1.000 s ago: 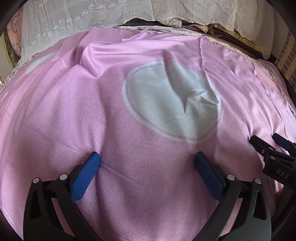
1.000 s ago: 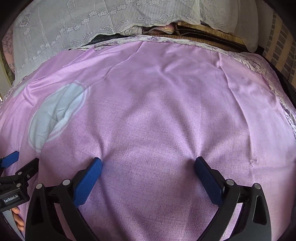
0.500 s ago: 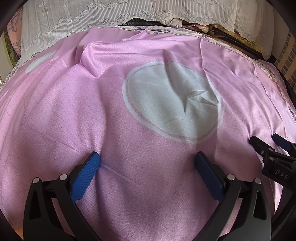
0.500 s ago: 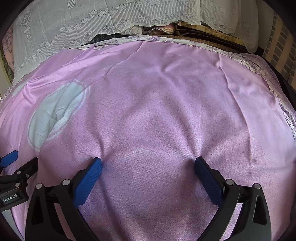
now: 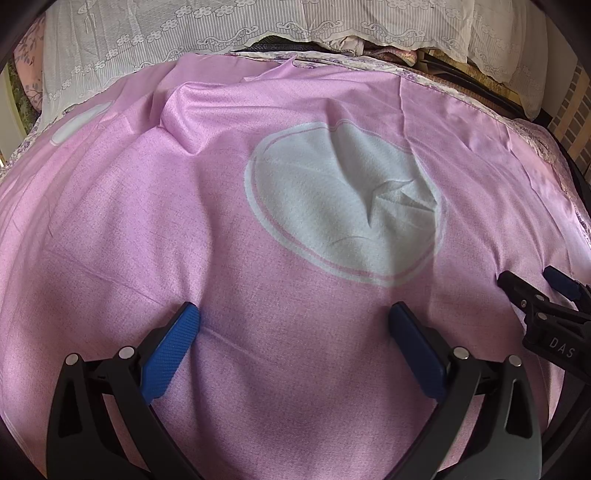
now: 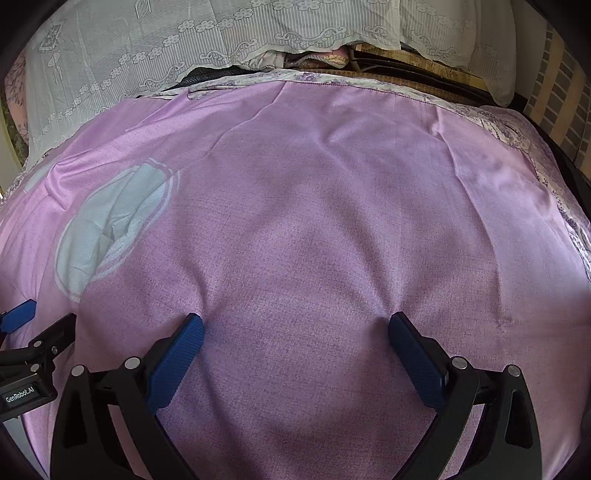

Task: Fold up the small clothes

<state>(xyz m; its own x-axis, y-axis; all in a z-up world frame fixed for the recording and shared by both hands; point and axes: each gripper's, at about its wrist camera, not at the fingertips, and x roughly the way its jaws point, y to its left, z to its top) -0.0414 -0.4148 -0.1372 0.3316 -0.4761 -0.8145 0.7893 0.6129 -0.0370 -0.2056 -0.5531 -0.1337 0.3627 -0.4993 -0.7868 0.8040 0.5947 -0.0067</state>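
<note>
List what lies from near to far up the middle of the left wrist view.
left gripper, jaws open → pink cloth → pale round patch on it → floral-edged sheet → white lace fabric at the back.

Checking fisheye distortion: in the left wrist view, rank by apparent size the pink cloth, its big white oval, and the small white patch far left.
1. pink cloth
2. big white oval
3. small white patch, though farther away, so true size is unsure.
</note>
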